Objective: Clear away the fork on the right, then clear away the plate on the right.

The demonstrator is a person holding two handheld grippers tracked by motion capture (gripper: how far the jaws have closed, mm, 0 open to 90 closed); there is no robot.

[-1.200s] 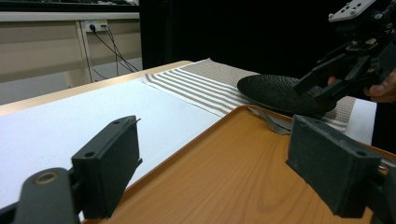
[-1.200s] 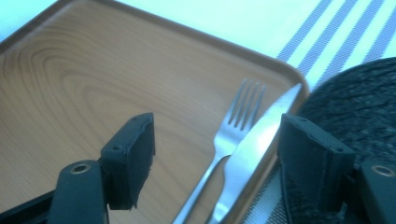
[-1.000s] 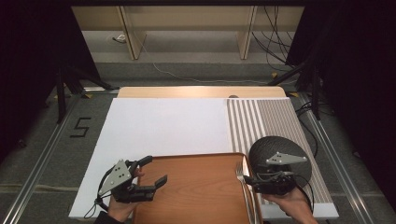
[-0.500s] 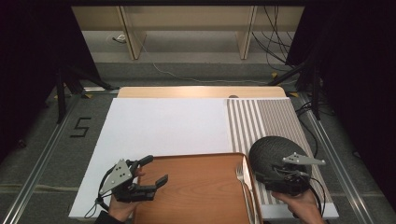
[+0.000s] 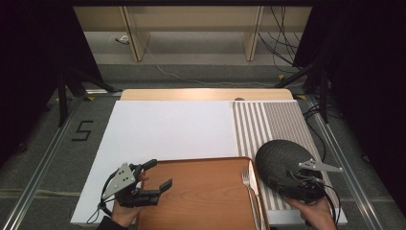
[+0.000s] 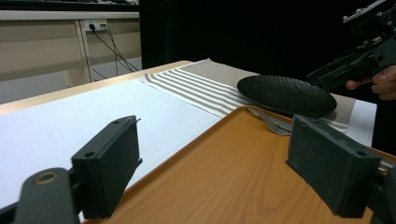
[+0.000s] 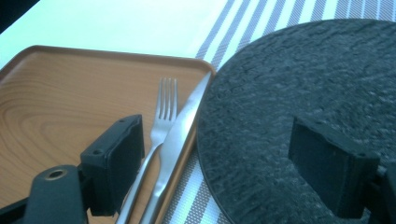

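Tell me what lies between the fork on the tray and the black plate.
A knife, beside the fork, its blade running along the black plate's rim, seen in the right gripper view.

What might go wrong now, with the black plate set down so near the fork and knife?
1. The black plate appears to lie over the tray's right rim and the knife, so it may sit tilted and could rock.
2. The right tool, whose jaws have just been opening with nothing gripped, hangs over the plate's near edge; pulling back could nudge it.
3. The fork lies tight against the knife, so gripping one may drag the other.
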